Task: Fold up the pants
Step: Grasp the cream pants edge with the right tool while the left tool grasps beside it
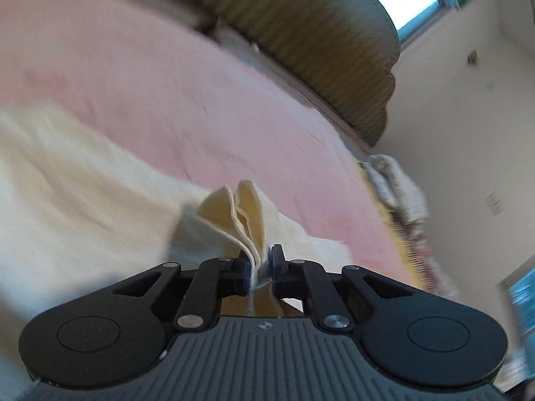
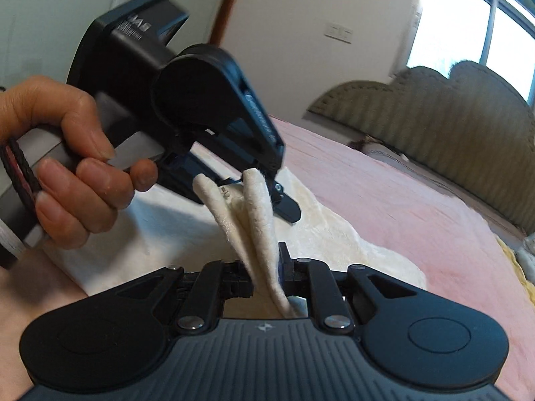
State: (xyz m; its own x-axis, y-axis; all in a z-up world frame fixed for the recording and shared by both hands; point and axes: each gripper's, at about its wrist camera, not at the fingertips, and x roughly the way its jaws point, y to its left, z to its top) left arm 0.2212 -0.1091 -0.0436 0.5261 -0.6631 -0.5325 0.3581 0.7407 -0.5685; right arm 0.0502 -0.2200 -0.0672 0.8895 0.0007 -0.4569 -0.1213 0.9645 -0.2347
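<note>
The cream fleece pants (image 1: 67, 180) lie on a pink bedsheet (image 1: 160, 93). My left gripper (image 1: 260, 267) is shut on a folded edge of the pants, which sticks up between the fingers. My right gripper (image 2: 267, 277) is shut on another edge of the same pants (image 2: 254, 220), lifted off the bed. In the right wrist view the left gripper (image 2: 267, 170) is close ahead and above, held by a hand (image 2: 77, 167), pinching the same raised fabric. The rest of the pants (image 2: 334, 234) lies on the bedsheet (image 2: 401, 207) below.
A padded olive headboard (image 1: 317, 46) runs along the bed's far side and also shows in the right wrist view (image 2: 434, 117). A patterned blanket (image 1: 398, 193) hangs at the bed's right edge. White walls and a window (image 2: 468, 26) stand behind.
</note>
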